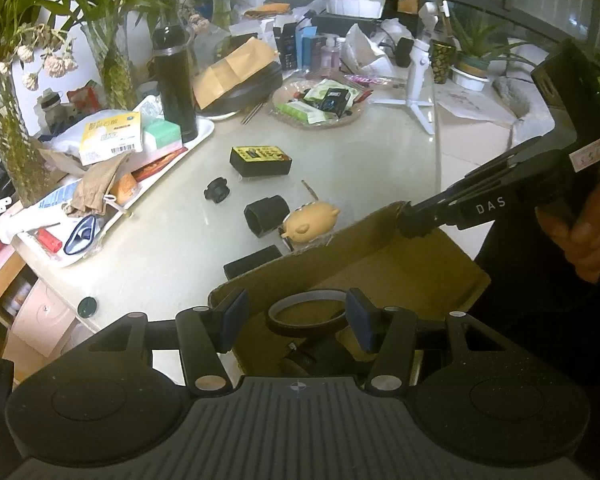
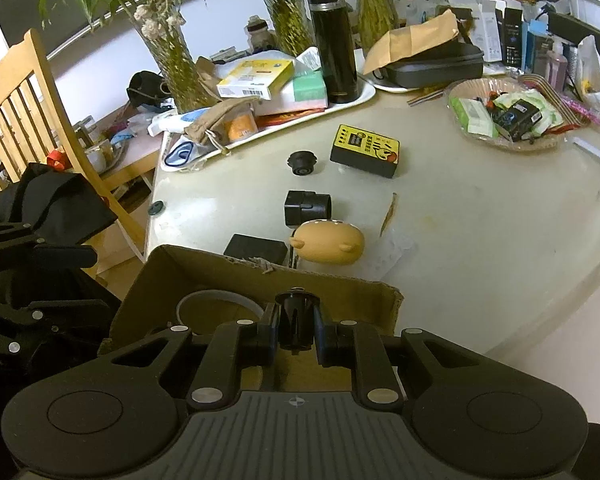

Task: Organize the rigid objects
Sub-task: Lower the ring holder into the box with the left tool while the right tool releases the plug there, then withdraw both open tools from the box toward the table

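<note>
Cardboard box, corrugated (torn rim), perhaps glossy tape ring

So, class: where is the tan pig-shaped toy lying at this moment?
In both wrist views the pig-shaped toy lies on the table just beyond the cardboard box, beside the black cylindrical part.
</note>
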The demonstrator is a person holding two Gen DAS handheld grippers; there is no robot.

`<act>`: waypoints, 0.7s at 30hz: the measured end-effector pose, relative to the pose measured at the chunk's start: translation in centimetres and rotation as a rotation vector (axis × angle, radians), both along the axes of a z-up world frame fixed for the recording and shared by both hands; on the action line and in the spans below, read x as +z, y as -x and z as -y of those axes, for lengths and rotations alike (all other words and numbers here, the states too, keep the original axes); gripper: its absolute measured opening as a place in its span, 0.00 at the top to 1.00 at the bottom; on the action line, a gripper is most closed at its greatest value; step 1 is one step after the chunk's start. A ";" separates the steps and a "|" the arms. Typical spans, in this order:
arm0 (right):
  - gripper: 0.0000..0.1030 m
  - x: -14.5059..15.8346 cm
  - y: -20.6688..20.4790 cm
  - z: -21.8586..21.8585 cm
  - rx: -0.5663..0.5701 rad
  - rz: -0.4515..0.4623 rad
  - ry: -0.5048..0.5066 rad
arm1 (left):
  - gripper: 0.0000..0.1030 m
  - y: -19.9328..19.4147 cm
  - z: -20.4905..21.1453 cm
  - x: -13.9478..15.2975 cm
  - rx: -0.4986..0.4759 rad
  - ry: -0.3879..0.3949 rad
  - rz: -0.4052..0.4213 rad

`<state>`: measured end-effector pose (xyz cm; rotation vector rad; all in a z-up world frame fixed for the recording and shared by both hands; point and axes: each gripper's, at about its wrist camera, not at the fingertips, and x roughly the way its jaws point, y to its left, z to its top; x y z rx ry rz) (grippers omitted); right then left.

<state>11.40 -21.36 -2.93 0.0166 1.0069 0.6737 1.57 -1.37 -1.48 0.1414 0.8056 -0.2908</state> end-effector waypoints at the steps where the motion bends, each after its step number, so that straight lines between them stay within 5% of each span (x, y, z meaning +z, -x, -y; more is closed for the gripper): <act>1: 0.80 -0.1 -0.1 -0.1 -0.003 -0.007 0.007 | 0.49 0.0 0.0 -0.1 0.002 0.000 -0.003; 4: 0.75 -0.3 -0.3 -0.2 -0.001 -0.013 0.019 | 0.49 0.0 0.0 -0.3 0.003 -0.005 -0.011; 6: 0.56 -0.3 -0.3 -0.3 0.002 -0.007 0.020 | 0.49 0.0 0.0 -0.3 0.000 -0.005 -0.010; 14: 0.26 -0.2 0.0 -0.2 0.002 0.002 0.010 | 0.49 -0.4 0.1 -0.3 0.014 0.011 -0.003; 21: 0.20 0.5 -0.2 -0.1 -0.002 0.011 -0.001 | 0.49 -0.7 0.5 -0.4 0.000 0.034 -0.004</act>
